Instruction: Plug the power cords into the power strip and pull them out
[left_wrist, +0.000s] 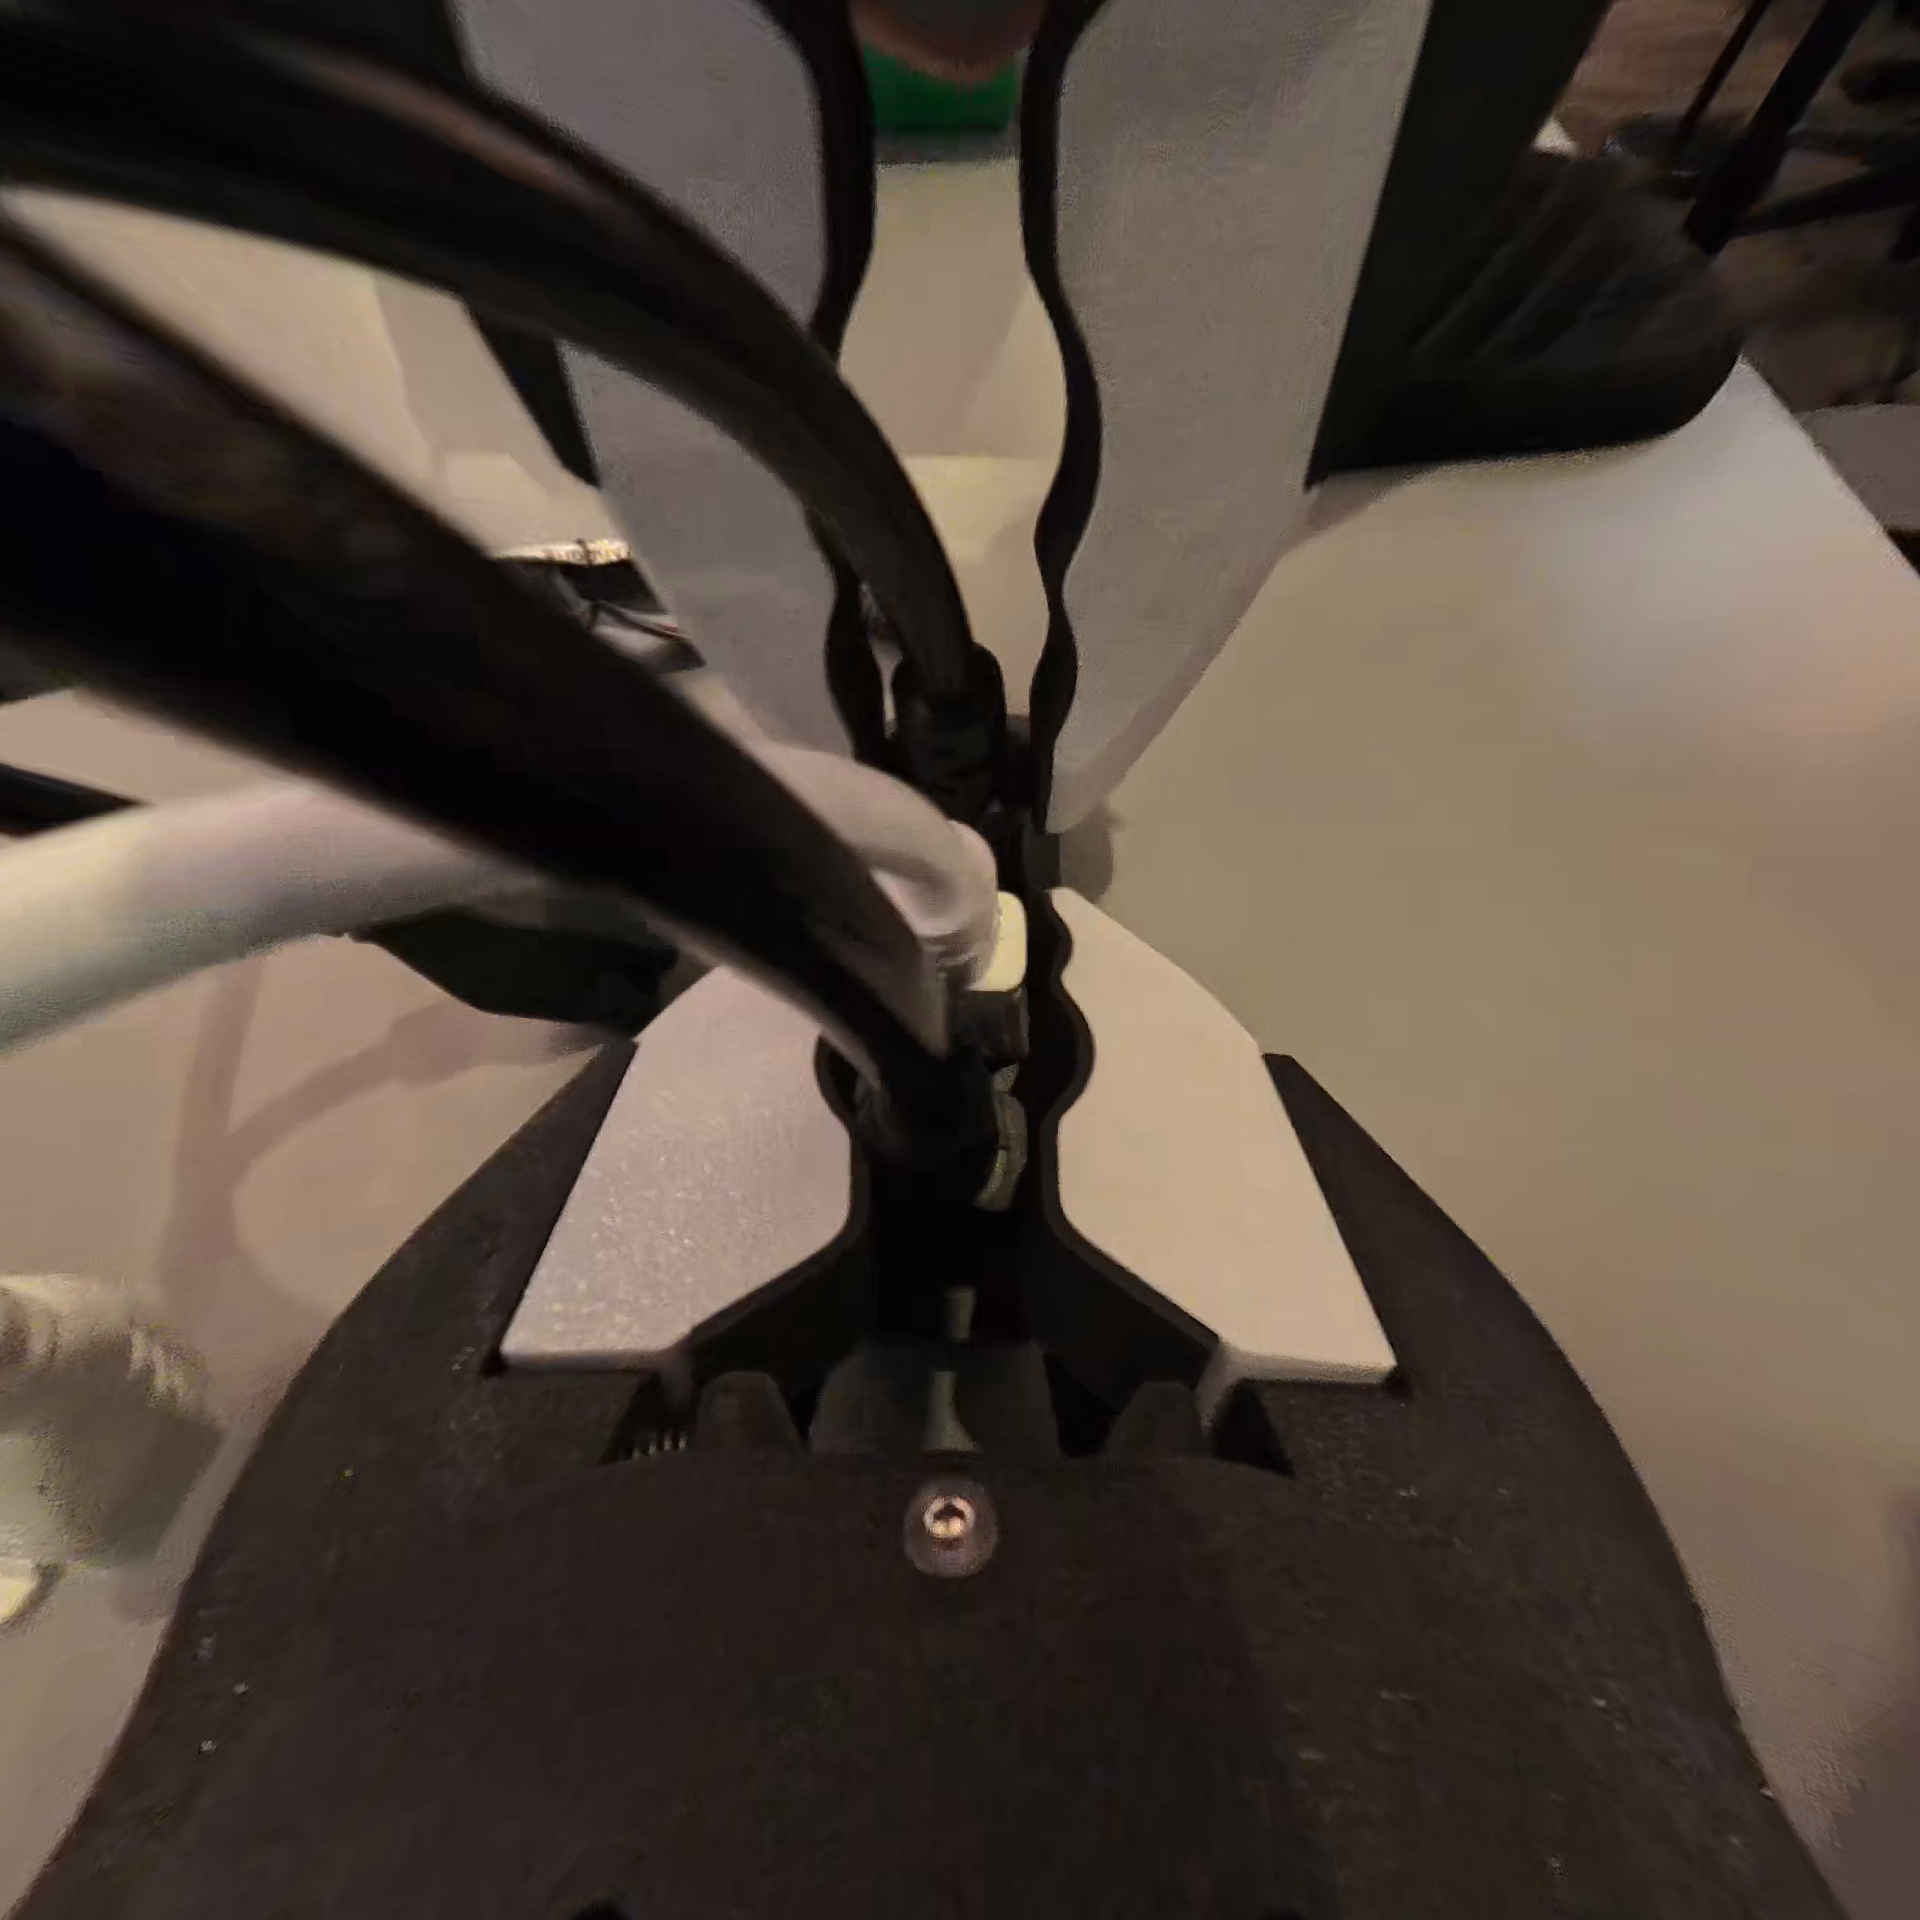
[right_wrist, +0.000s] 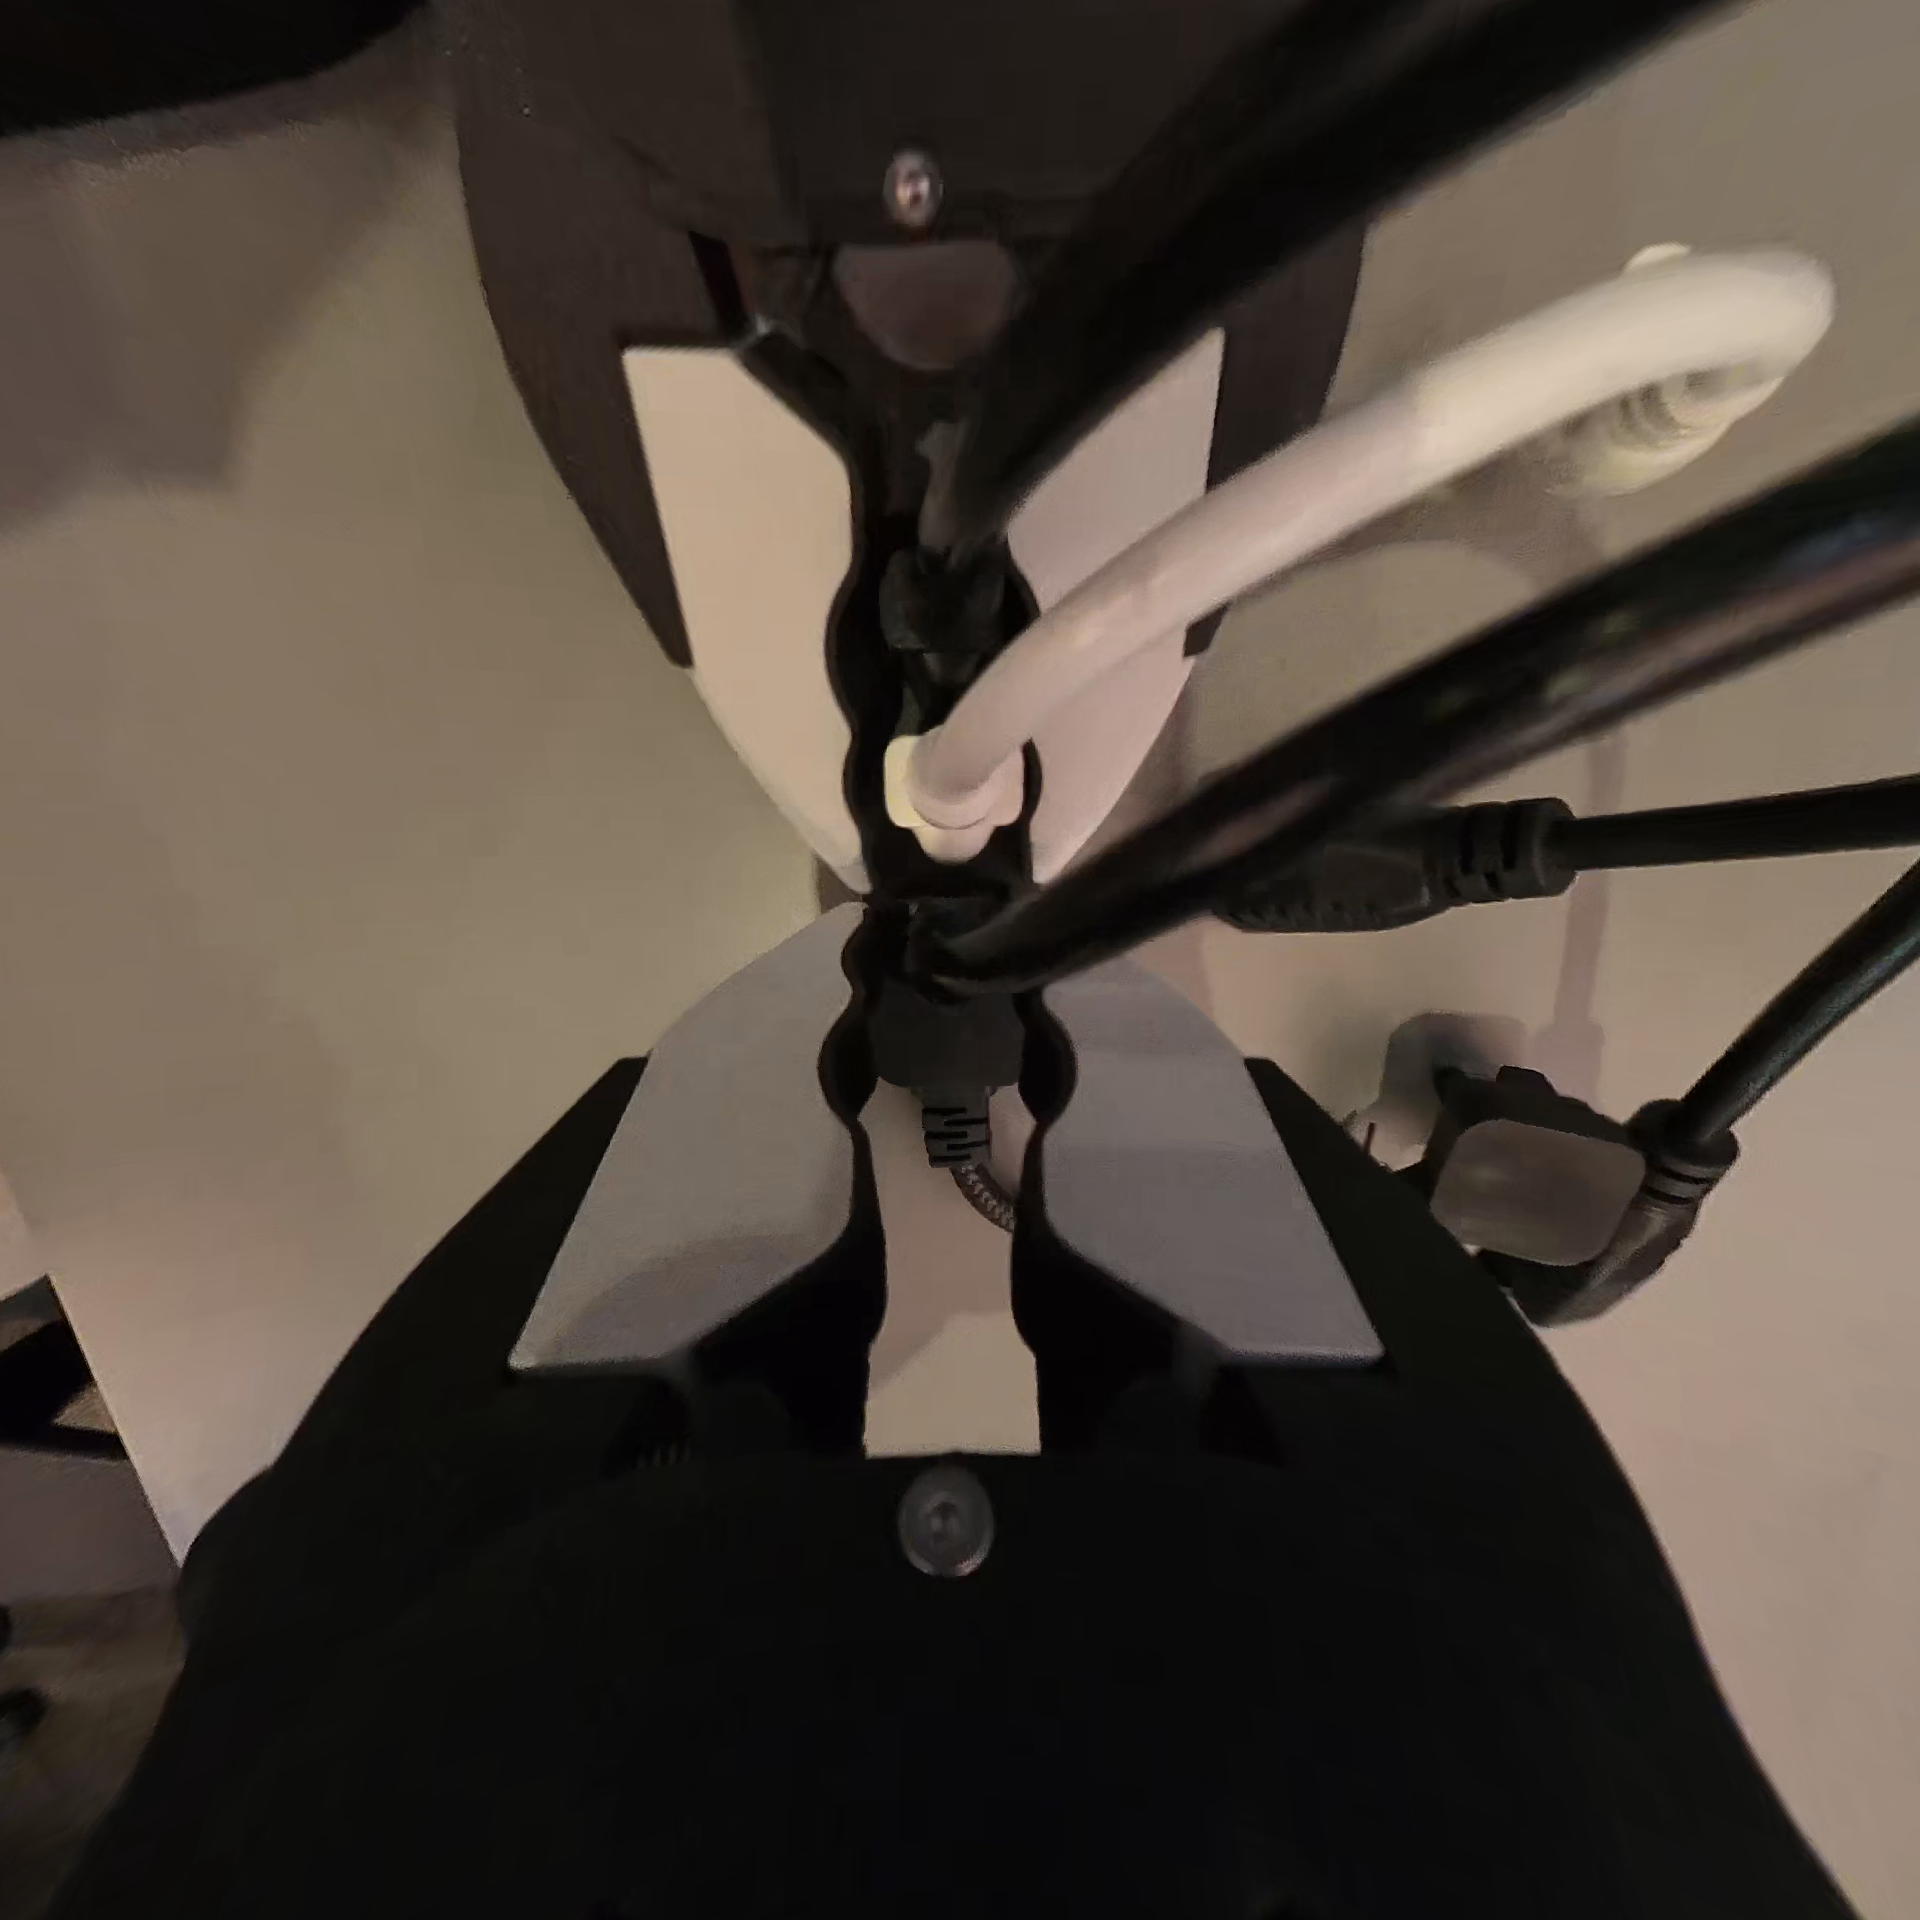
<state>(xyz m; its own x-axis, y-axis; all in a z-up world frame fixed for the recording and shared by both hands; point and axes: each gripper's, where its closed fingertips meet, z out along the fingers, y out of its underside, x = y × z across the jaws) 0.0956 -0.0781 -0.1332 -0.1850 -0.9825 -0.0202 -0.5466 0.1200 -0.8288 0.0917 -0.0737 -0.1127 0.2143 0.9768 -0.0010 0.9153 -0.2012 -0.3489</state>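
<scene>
**Two grippers, tip to tip over a row of plugs**

Two grippers meet nose to nose above the pale table. The right gripper has its fingers drawn close on a black plug, whose braided lead runs back between them toward the camera. Straight ahead, the left gripper faces it, its fingers pressed in on a white plug and a black plug beside it; whether it grips one or both I cannot tell. A white cord arcs off to the right gripper's right, and thick black cords sweep the same way. Farther right lie a loose black connector and an angled black plug seated in what seems the white power strip, mostly hidden.
</scene>
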